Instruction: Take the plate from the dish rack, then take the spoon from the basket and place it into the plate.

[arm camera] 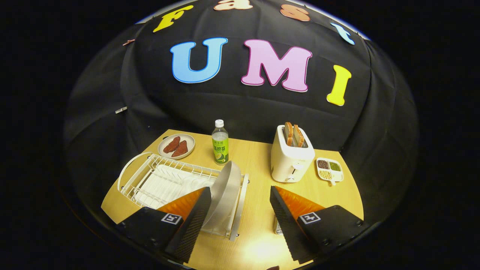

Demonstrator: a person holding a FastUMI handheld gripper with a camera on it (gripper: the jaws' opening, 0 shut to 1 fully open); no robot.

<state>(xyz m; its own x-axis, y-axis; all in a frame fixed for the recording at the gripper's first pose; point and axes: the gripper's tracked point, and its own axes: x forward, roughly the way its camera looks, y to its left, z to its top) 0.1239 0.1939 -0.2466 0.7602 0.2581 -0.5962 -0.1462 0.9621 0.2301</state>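
A pale grey plate [225, 193] stands on edge at the right end of the white wire dish rack [165, 180], leaning slightly. My gripper [240, 215] hangs above the table, open wide, with nothing between its fingers. The left finger [195, 221] overlaps the rack's near corner and sits just left of the plate's lower part. The right finger [287, 221] is over bare table to the plate's right. A bit of metal mesh [276, 227] peeks out beside the right finger; I cannot tell whether it is the basket.
Beyond the rack stand a green drink bottle [220, 147] and a small plate with two brown pieces of food [176, 146]. A white toaster with bread [291, 155] and a divided dish of beans [329, 169] sit at the right. The wooden table [255, 165] ends near the fingers.
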